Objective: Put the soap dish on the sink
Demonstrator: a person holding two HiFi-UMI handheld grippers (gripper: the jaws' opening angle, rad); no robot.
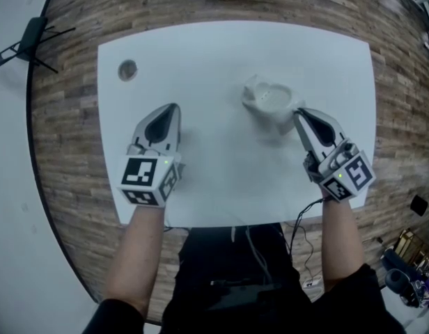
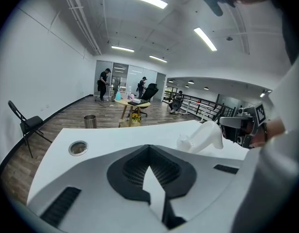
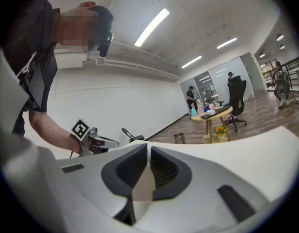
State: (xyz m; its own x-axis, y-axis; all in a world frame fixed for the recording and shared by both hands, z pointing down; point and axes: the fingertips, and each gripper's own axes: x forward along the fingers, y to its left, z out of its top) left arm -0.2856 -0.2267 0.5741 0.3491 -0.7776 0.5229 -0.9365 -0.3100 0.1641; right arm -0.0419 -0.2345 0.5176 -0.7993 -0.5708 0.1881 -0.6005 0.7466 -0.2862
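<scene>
The soap dish (image 1: pixel 269 101) is white, rounded and hollow, with small holes in one side, right of the table's (image 1: pixel 221 186) centre; the right gripper (image 1: pixel 298 113) clamps its near rim, the left gripper (image 1: pixel 174 108) closed, empty

The left gripper (image 1: pixel 174 108) and the right gripper (image 1: pixel 299 112) are grey with black pads (image 1: pixel 159 125), each has a cube (image 1: pixel 146 179) with black-and-white squares and a little green light (image 1: pixel 166 162), a thin black cable (image 1: pixel 298 225) hangs from the right one, and the person wears dark sleeves (image 1: pixel 115 317).
</scene>
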